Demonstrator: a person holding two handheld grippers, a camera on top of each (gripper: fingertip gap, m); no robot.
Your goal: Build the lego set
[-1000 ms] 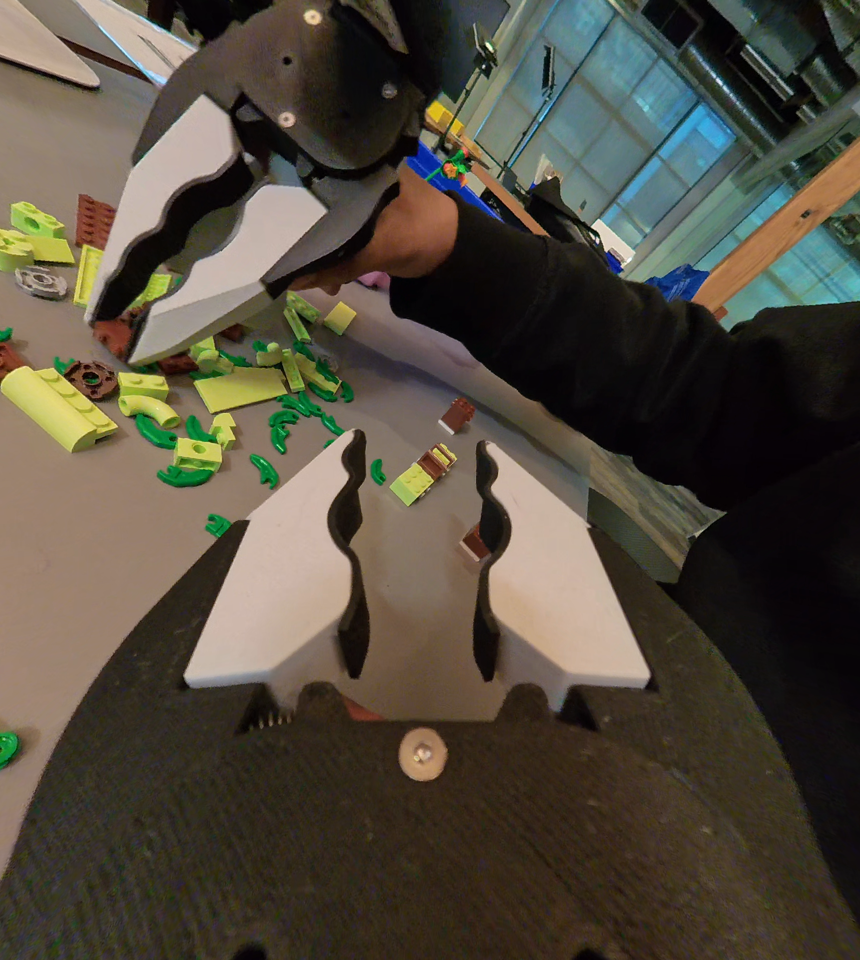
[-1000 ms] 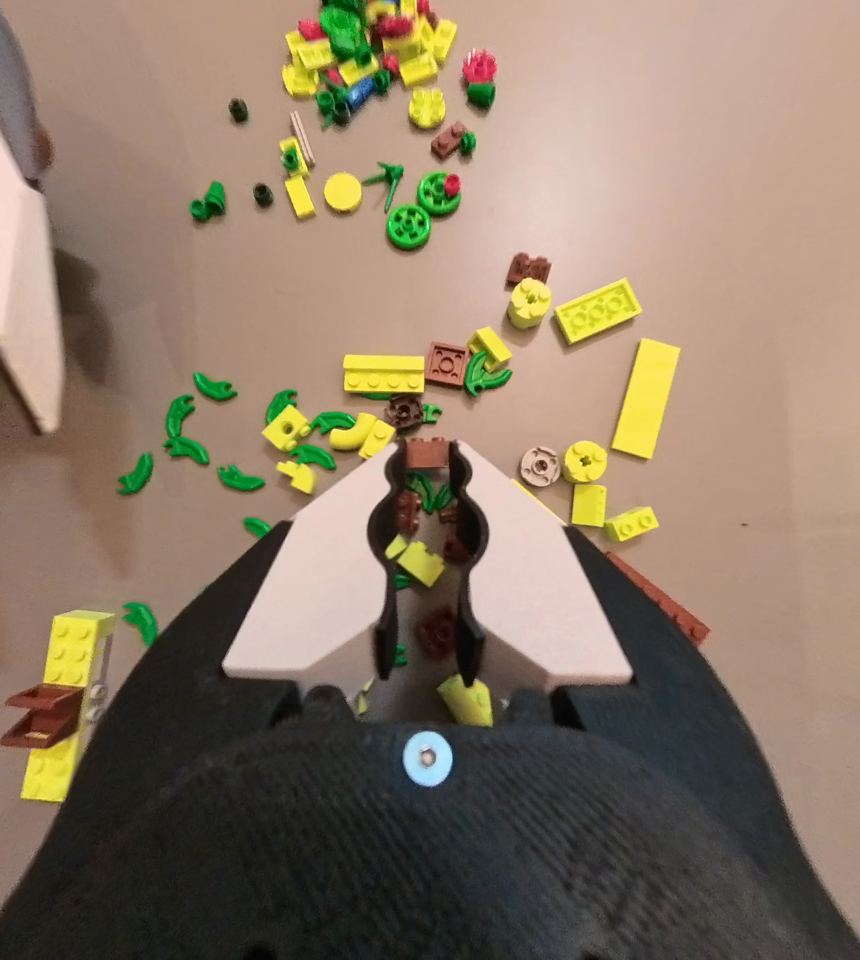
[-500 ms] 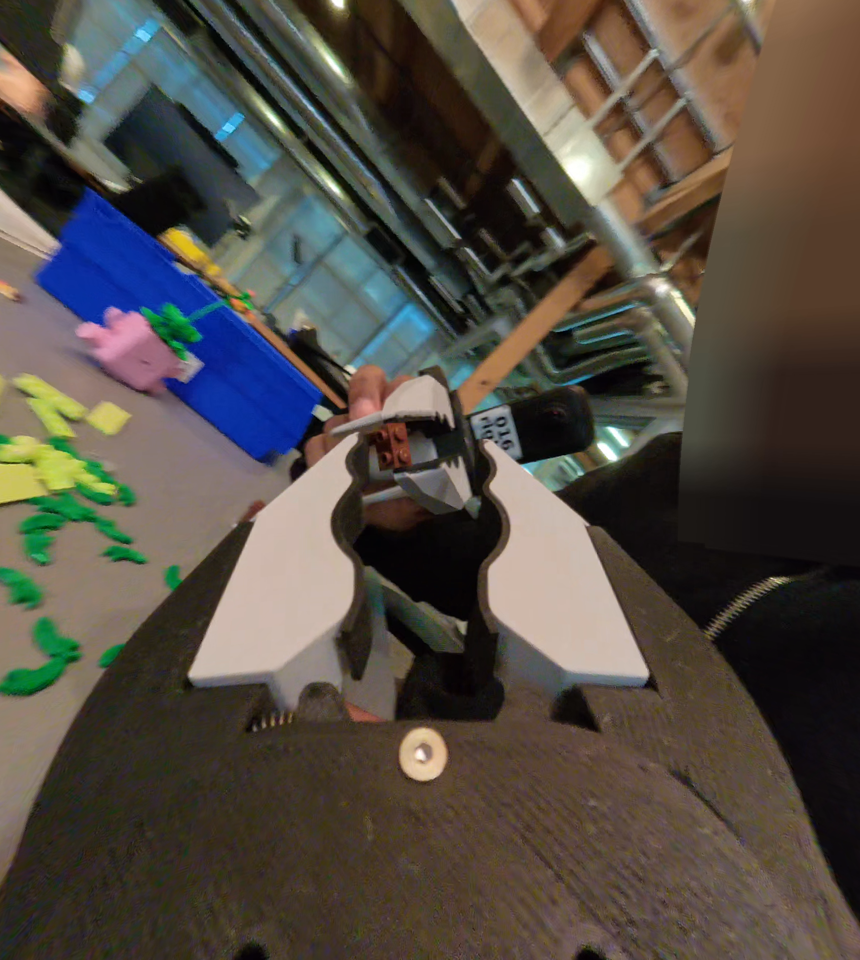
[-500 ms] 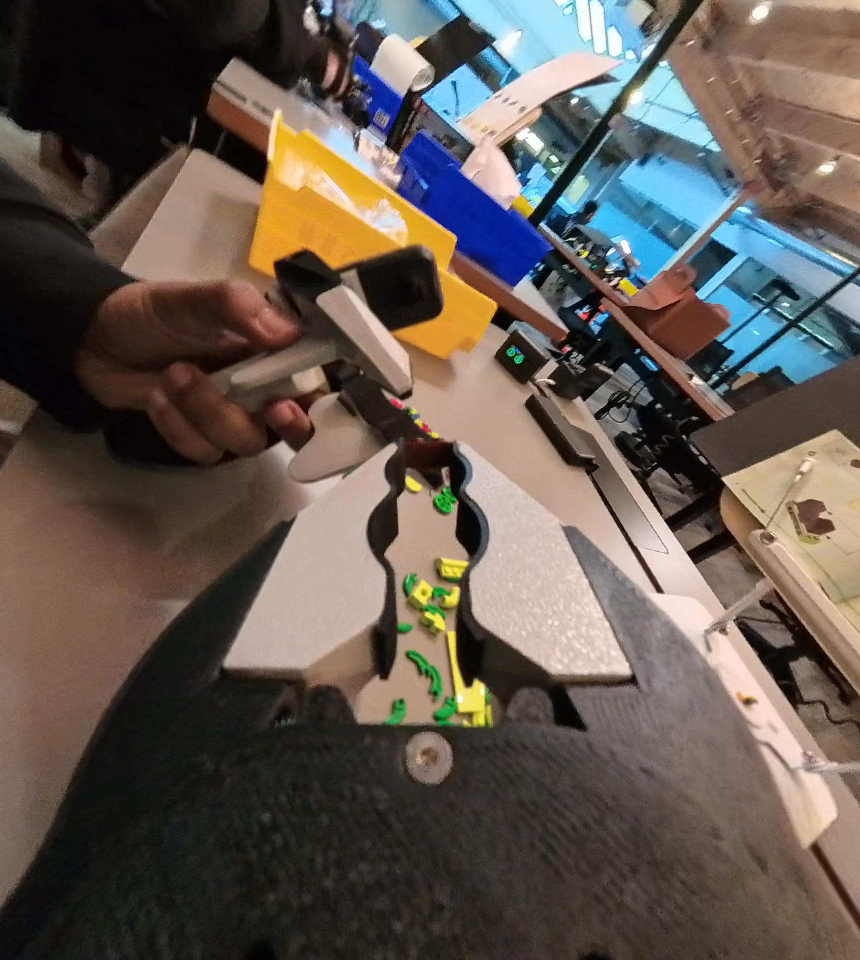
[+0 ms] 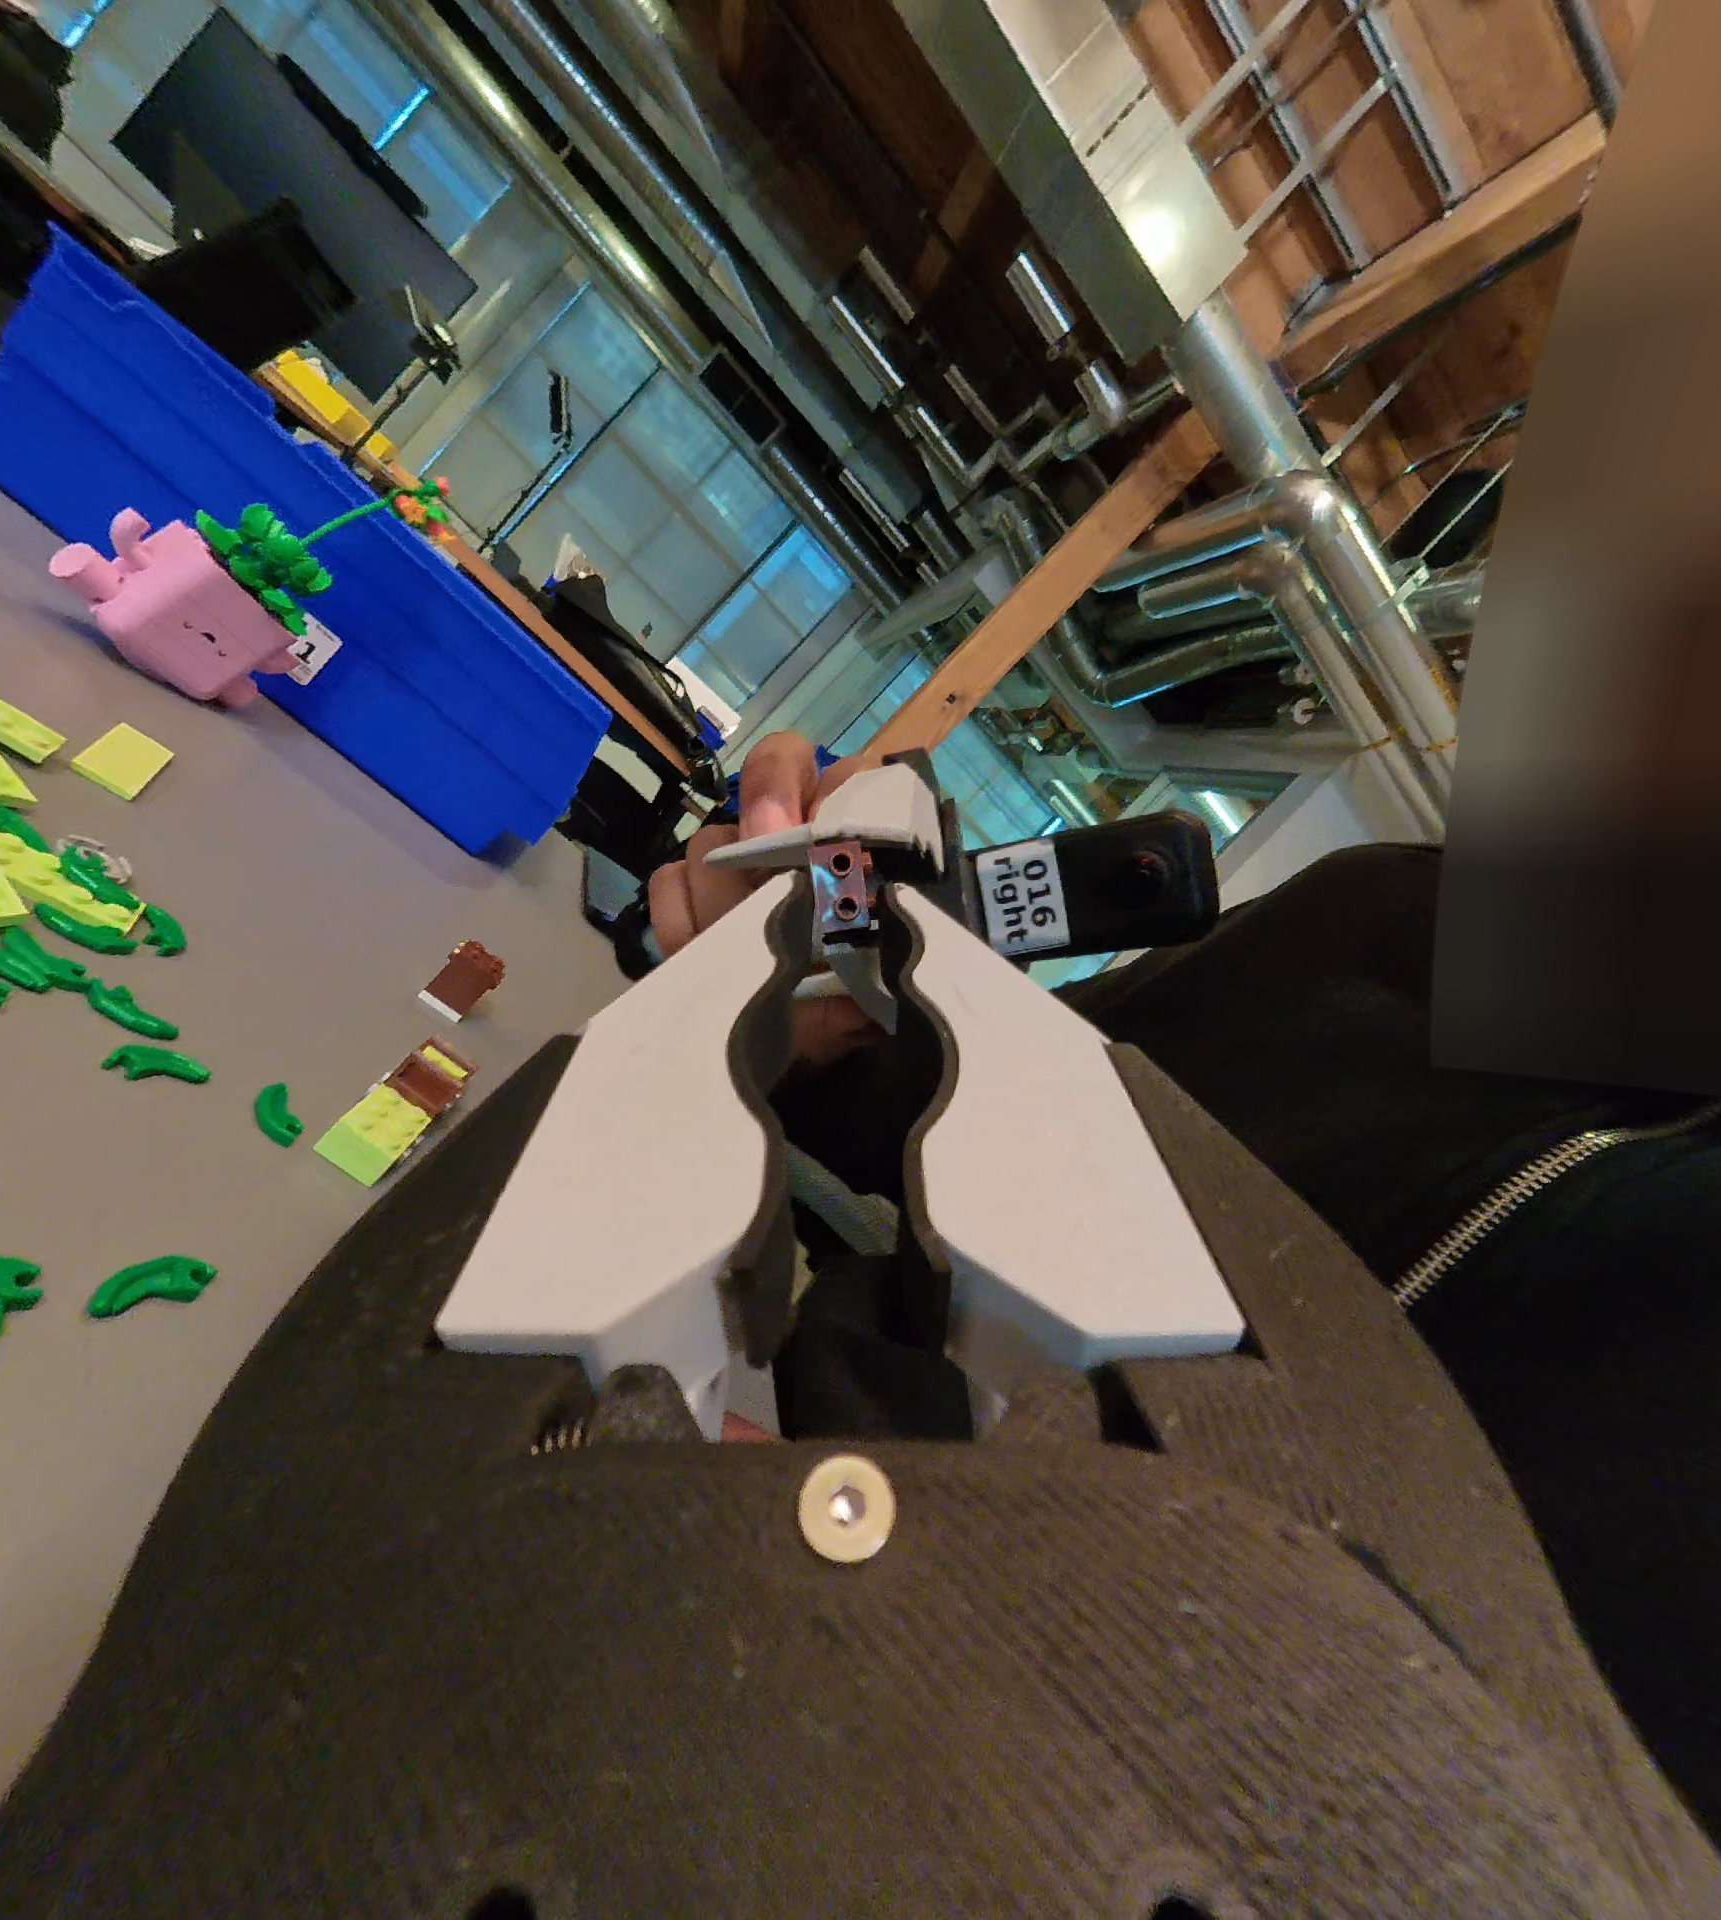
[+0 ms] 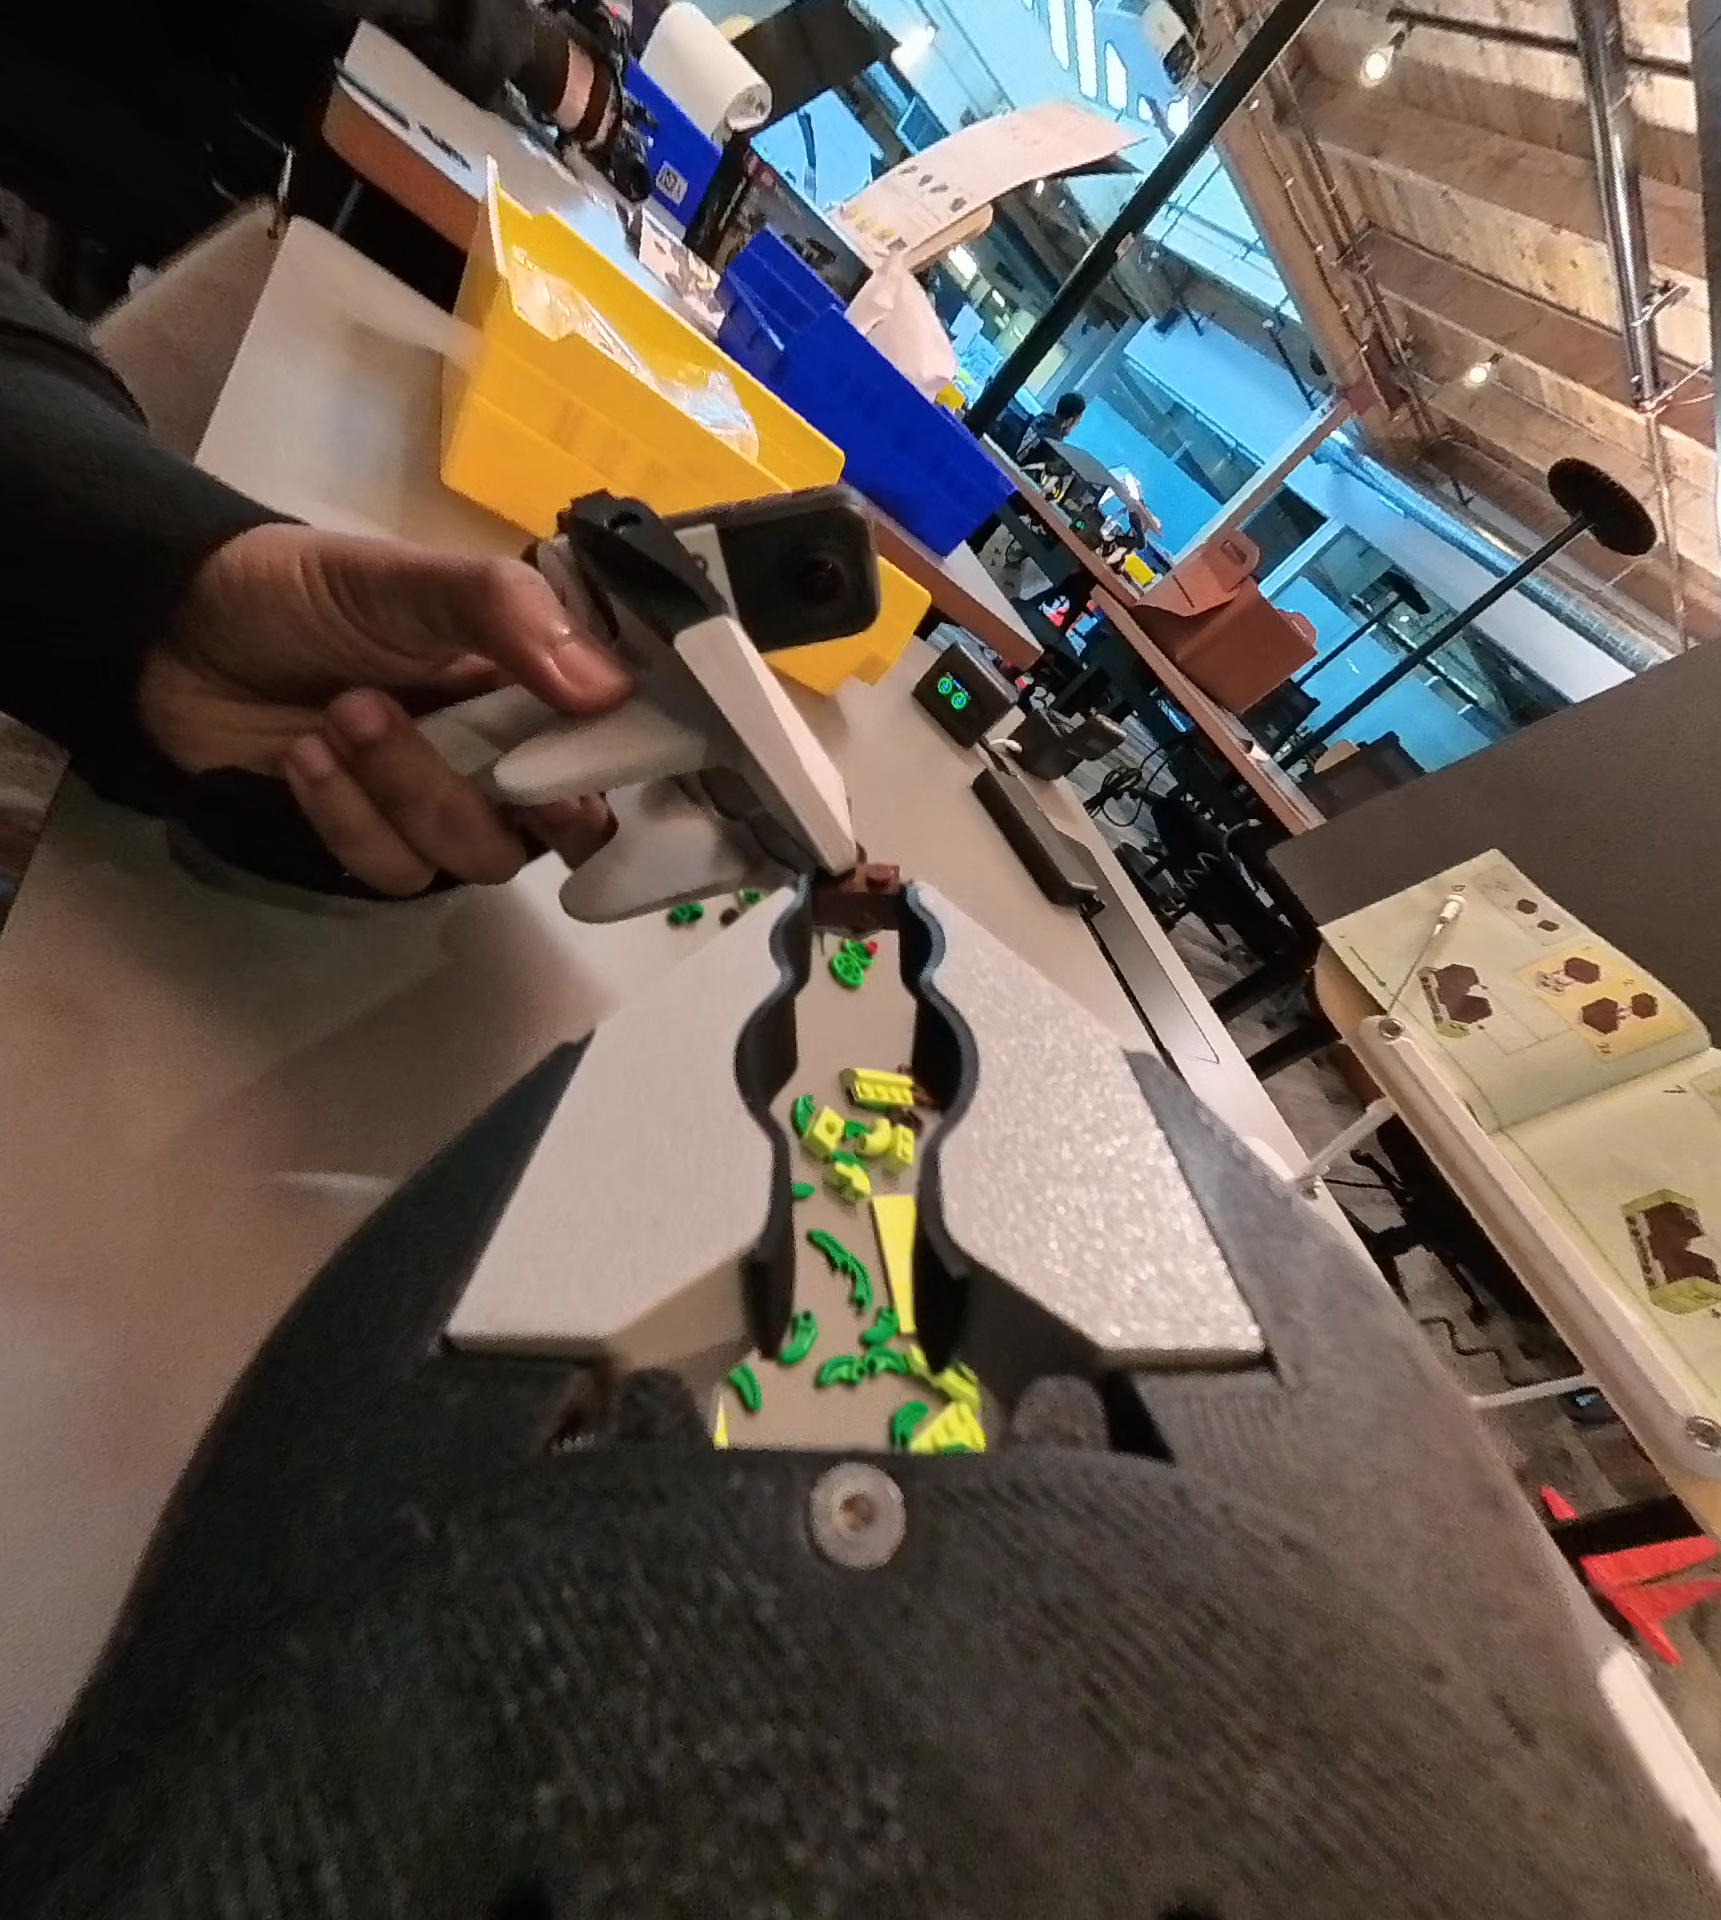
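while right claw (image 6: 854, 902) pinches brown brick (image 5: 843, 895), booklet (image 6: 1604, 1132) only right view.

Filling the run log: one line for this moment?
stage: mid-air handover | right gripper: shut on brown brick | left gripper: closing around brick | table: loose parts

Glossy plastic green leaf pieces (image 5: 149, 1283) lie on the smooth matt grey worktop (image 5: 212, 1403), beside a shiny blue plastic bin (image 5: 336, 634).
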